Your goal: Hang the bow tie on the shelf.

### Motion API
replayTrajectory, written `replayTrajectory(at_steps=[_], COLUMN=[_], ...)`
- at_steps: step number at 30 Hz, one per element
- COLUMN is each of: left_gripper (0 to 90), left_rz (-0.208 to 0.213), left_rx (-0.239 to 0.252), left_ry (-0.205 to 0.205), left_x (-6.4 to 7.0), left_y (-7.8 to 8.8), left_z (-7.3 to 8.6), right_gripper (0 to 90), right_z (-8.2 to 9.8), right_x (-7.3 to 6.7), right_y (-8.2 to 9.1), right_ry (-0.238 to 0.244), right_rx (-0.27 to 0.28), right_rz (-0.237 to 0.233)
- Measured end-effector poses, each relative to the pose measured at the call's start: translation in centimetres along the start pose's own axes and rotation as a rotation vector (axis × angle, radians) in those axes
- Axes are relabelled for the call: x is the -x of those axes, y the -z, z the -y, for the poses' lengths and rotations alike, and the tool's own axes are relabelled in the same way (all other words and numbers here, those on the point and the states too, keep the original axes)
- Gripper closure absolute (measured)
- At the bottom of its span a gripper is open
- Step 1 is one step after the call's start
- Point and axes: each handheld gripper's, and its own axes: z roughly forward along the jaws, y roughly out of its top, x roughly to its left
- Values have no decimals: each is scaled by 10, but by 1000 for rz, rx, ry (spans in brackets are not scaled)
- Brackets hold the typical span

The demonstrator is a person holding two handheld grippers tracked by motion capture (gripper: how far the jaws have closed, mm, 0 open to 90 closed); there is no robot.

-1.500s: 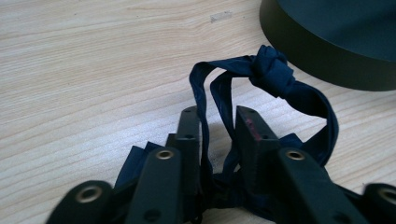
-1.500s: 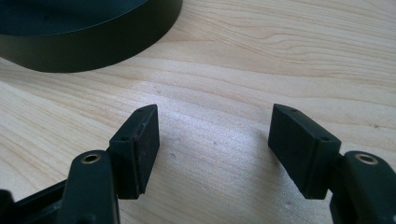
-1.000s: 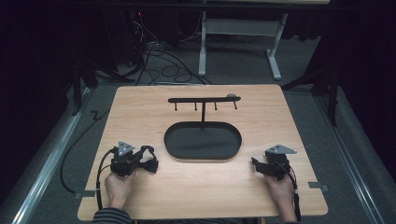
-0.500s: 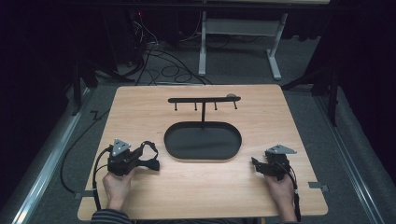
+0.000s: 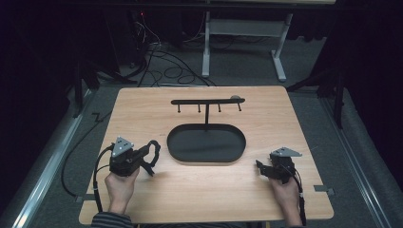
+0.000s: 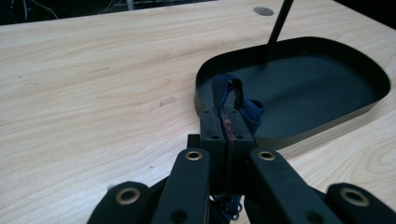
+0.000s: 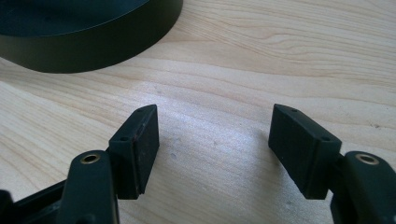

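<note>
Your left gripper (image 5: 151, 156), jaws pinched on a dark strap (image 6: 229, 95), hangs just beside the tray (image 5: 207, 127) rim's left edge. Your right gripper (image 7: 212, 147), jaws spread, rests over bare table (image 5: 214, 194) near the tray's right edge.

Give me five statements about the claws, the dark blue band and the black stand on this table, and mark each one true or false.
1. The left claw is shut on a dark blue band. True.
2. The right claw holds a second band. False: its jaws stand open with only bare table between them.
3. The black stand has a crossbar with small pegs hanging from it above an oval tray base. True.
4. A band already hangs on one of the pegs. False: the pegs are bare in the high view.
5. The left claw sits inside the oval tray base. False: it is off the base's left end, over the wood.
</note>
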Motion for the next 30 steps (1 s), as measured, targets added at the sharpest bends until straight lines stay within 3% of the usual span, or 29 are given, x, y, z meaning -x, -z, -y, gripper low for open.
replayTrajectory(at_steps=[30], left_gripper=[889], left_rz=[101], left_rx=[11], left_ry=[-60], left_x=[23], left_y=[-18], left_z=[-51], right_gripper=[349], right_z=[0], right_x=[1], right_y=[0], right_ry=[-4], right_rx=[0], right_rz=[-6])
